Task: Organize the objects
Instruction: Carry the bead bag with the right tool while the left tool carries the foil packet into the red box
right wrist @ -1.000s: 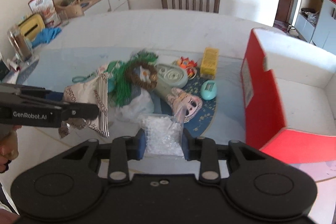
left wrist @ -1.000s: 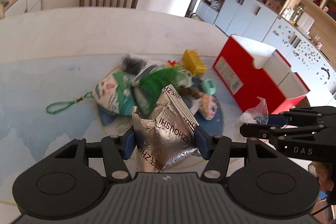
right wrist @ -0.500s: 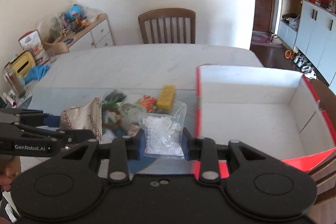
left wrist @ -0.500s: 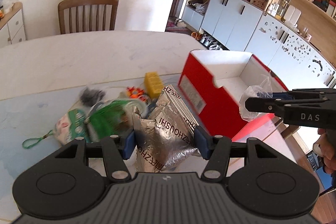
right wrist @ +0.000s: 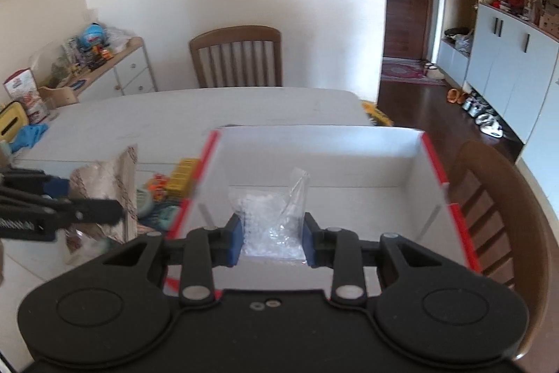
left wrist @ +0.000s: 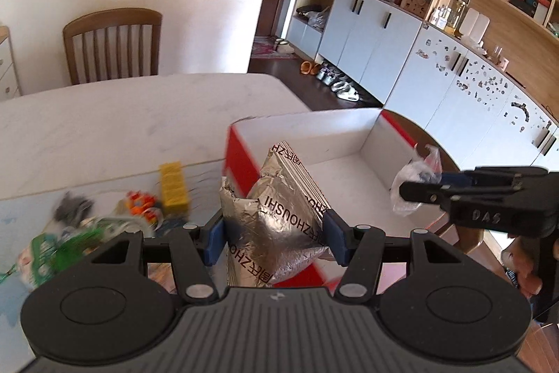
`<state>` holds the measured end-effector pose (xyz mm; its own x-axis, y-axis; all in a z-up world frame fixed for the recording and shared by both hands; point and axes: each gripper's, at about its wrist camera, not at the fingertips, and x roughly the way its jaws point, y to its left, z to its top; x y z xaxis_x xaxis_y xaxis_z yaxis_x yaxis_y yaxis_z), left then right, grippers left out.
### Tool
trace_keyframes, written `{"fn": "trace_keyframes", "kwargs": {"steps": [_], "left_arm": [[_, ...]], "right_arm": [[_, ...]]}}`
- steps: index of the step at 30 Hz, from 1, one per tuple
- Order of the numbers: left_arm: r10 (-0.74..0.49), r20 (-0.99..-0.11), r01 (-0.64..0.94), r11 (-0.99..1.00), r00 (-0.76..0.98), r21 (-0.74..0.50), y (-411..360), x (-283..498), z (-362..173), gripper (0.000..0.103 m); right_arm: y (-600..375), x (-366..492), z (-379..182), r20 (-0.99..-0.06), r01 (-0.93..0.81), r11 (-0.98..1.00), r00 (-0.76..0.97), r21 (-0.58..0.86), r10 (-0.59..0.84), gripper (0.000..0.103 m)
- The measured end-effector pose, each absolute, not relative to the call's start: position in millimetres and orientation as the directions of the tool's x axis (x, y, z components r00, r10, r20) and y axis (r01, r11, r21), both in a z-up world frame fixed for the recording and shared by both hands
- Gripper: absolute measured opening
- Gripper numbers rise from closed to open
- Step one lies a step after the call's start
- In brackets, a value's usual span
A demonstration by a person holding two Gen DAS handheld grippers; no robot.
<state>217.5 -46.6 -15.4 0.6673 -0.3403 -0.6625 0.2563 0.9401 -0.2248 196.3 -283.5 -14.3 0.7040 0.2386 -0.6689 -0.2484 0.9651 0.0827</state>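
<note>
Left gripper (left wrist: 274, 238): clamped on the foil bag (left wrist: 279, 215), now carried from the pile to the box's near wall.
Right gripper (right wrist: 270, 242): clamped on the clear bag (right wrist: 270, 222), now above the box (right wrist: 349, 135) interior; a second ago it hung above the pile.
Meaning: both bags seem ready for drop.
Edges: red walls (left wrist: 237, 156) stand just under the foil bag.
Room: the box floor is bare; the pile (left wrist: 115, 219) lies left, well apart.
</note>
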Motion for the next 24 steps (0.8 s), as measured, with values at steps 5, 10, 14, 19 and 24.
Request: {"fn": "trace_keyframes", "kwargs": {"steps": [5, 10, 14, 19, 24], "left_arm": [[-0.350, -0.664, 0.278, 0.936, 0.661, -0.217, -81, 244, -13, 0.058], [-0.360, -0.693, 0.291, 0.931, 0.625, -0.221, -112, 274, -24, 0.058], [-0.370, -0.714, 0.300, 0.926, 0.595, -0.230, -131, 294, -37, 0.058], [-0.346, -0.757, 0.309, 0.930, 0.554, -0.199, -152, 318, -57, 0.058], [-0.322, -0.802, 0.283, 0.938, 0.503, -0.200, -163, 340, -78, 0.058]], "right_arm": [[-312, 208, -24, -0.681, -0.231, 0.971, 0.701, 0.067, 0.213, 0.032], [-332, 223, -37, -0.708, -0.228, 0.972, 0.678, 0.054, 0.198, 0.032], [-340, 232, -50, -0.731, -0.232, 0.971, 0.652, 0.057, 0.199, 0.032], [-337, 244, -65, -0.765, -0.276, 0.960, 0.610, 0.041, 0.208, 0.032], [-336, 257, -81, -0.810, -0.298, 0.954, 0.550, 0.037, 0.203, 0.033]]}}
